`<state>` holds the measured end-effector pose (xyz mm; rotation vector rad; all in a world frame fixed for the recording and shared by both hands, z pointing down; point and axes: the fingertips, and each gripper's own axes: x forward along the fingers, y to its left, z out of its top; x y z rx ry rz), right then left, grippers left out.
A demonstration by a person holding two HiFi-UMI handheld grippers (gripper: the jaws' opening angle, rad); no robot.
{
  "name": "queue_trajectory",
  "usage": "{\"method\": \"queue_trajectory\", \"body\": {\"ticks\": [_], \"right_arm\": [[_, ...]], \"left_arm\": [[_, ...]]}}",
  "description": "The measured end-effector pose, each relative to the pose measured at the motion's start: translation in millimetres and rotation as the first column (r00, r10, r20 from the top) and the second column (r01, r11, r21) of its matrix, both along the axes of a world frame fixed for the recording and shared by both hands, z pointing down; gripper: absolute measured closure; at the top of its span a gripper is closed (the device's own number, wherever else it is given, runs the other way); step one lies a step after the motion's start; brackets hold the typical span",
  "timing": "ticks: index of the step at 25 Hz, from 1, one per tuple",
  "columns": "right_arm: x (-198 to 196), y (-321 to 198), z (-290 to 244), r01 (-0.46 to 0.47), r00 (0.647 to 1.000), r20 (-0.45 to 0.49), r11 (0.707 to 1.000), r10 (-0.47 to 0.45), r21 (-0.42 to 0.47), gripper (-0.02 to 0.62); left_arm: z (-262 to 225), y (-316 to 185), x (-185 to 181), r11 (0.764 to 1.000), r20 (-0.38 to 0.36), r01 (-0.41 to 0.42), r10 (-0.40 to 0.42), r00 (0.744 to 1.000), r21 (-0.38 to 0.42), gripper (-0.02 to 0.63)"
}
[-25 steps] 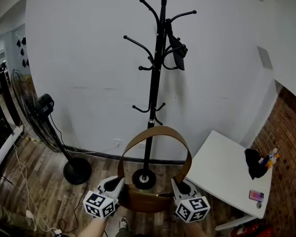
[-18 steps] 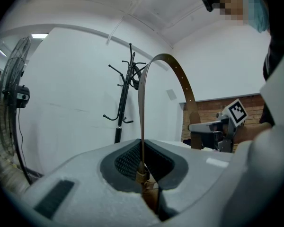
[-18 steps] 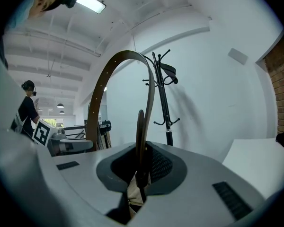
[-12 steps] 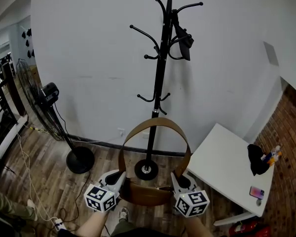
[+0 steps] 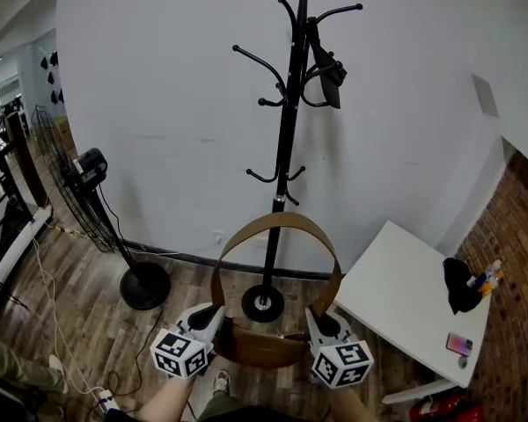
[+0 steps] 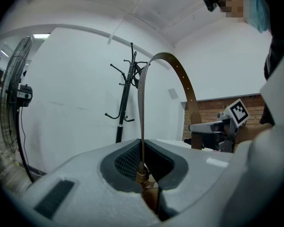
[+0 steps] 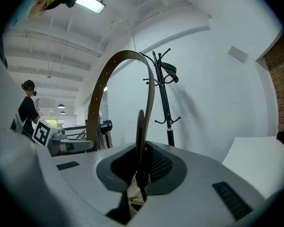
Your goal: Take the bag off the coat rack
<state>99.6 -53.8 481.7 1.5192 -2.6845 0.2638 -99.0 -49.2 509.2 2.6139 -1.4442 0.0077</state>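
A brown leather bag (image 5: 262, 348) hangs free of the black coat rack (image 5: 289, 148), low in the head view in front of the rack's base. Its strap (image 5: 277, 220) arches up between my two grippers. My left gripper (image 5: 209, 327) is shut on the strap's left end, which rises out of its jaws as the strap (image 6: 141, 126). My right gripper (image 5: 320, 331) is shut on the right end, where the strap (image 7: 146, 108) and a zip show between the pads. A black item (image 5: 328, 70) still hangs on an upper hook of the rack.
A standing fan (image 5: 86, 187) with a round base (image 5: 145, 286) is at the left on the wooden floor, with cables nearby. A white table (image 5: 396, 297) at the right carries a black object (image 5: 458, 288) and a phone (image 5: 458, 344). A brick wall (image 5: 519, 280) lies beyond.
The head view has shifted a little, so the coat rack sits slightly farther right and higher. Both grippers keep the same hold on the bag.
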Motion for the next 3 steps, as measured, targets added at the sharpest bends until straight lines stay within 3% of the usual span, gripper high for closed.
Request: {"method": "queue_trajectory", "body": {"ticks": [3], "right_arm": [[-2.0, 1.2, 0.4, -0.004, 1.0, 0.007, 1.0, 0.004, 0.001, 0.568]], "left_arm": [[-2.0, -1.1, -1.7, 1.0, 0.003, 0.002, -0.002, 1.0, 0.006, 0.591]]}}
